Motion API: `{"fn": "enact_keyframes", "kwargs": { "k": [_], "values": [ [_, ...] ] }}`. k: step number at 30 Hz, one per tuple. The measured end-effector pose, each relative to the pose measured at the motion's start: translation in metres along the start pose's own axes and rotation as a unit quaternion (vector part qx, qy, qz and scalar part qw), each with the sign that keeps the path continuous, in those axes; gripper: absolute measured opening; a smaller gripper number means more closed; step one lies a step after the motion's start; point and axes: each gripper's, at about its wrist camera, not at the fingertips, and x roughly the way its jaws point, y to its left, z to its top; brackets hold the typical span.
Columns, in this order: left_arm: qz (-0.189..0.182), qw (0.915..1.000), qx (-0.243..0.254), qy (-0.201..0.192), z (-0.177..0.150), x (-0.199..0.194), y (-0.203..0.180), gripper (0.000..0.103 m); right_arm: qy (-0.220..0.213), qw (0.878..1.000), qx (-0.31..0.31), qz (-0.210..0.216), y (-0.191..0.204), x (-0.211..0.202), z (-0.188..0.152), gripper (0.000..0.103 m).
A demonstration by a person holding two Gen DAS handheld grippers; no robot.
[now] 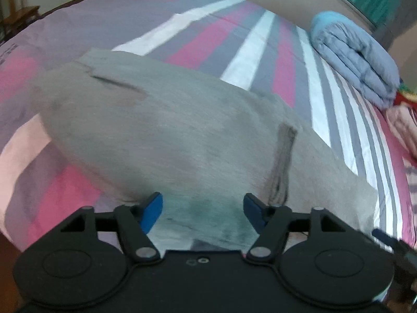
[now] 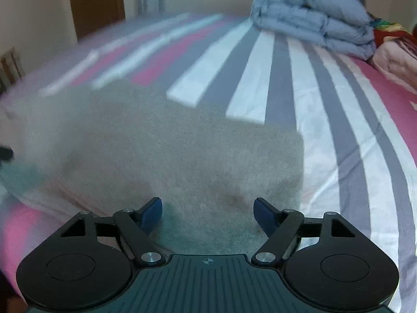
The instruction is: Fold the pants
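Grey pants (image 1: 166, 135) lie flat on a striped bed sheet (image 1: 250, 52), with a pocket slit at the far left and a dark seam fold at the right. My left gripper (image 1: 203, 212) is open, its blue pads either side of the pants' near edge. In the right wrist view the pants (image 2: 166, 151) are blurred and end in a straight right edge. My right gripper (image 2: 208, 215) is open over the pants' near edge. Whether the pads touch the cloth cannot be told.
A folded blue-grey quilt (image 1: 357, 60) lies at the bed's far right, also in the right wrist view (image 2: 315, 15). Pink and red bedding (image 2: 393, 57) sits beside it. A wooden chair (image 1: 18, 13) stands beyond the bed's left side.
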Motion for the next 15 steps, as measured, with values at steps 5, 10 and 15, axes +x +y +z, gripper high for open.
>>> {"fn": "enact_keyframes", "kwargs": {
  "k": [5,10,15],
  "values": [
    [0.051,0.9985,-0.013,-0.012,0.004,-0.012,0.021,0.062,0.020,1.000,-0.019,-0.008,0.011,-0.003,-0.014,0.077],
    [0.093,0.9954,-0.014,-0.020,0.006,-0.018,0.036,0.063,0.013,0.999,0.017,0.030,0.018,-0.008,-0.005,0.077],
    [0.102,0.9940,-0.036,-0.020,0.009,-0.016,0.057,0.063,0.006,0.999,0.010,0.043,0.038,-0.007,0.005,0.077]
  ]
}}
